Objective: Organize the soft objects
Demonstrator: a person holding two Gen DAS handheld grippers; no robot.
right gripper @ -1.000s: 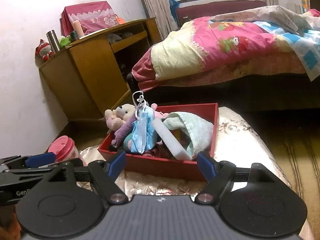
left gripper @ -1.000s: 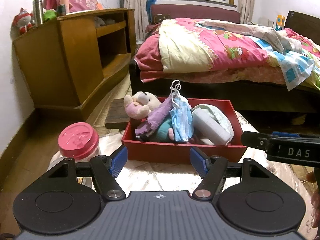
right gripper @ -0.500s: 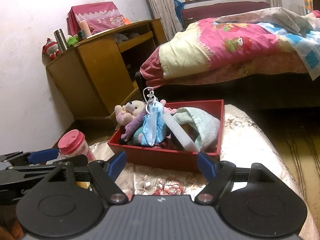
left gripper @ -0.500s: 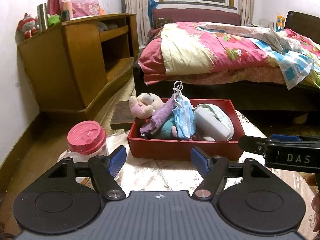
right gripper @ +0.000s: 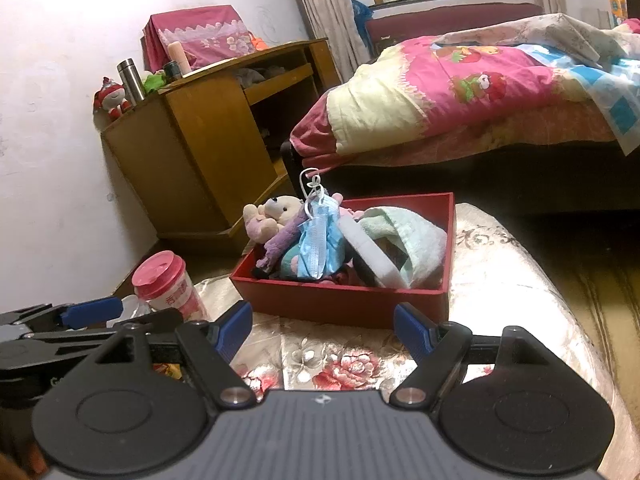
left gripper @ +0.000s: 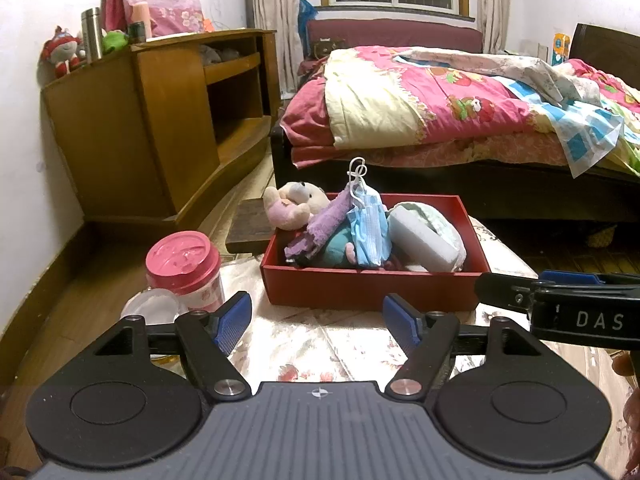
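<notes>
Left gripper [left gripper: 317, 322] released, blue pads spread wide with nothing between them, held low over the floral-covered worktop [left gripper: 304, 344], short of the red tray [left gripper: 372, 286]. Right gripper [right gripper: 323, 330] likewise released and empty, hovering over the same cloth just short of the tray's near wall; its side shows at the right edge of the left wrist view, and the left gripper's blue tip shows at the left edge of the right wrist view. Red tray sits on the worktop ahead of both grippers, piled with soft things: a pink-and-cream teddy bear [left gripper: 294, 210] propped at the far left corner, a purple cloth [left gripper: 324, 226] draped beside it, a blue face mask [left gripper: 370, 232] standing upright in the middle with white ear loops sticking up, a teal plush piece [left gripper: 338, 248] low under the mask, a white foam block [left gripper: 422, 242] lying tilted to the right, and a pale green towel [right gripper: 416, 236] bunched behind and around the block. Left of the tray, apart from it, a jar with a pink lid [left gripper: 183, 258] stands upright on the worktop. Beyond: wooden cabinet [left gripper: 160, 120] against the wall, bed [left gripper: 460, 112] with pink quilt behind the tray.
</notes>
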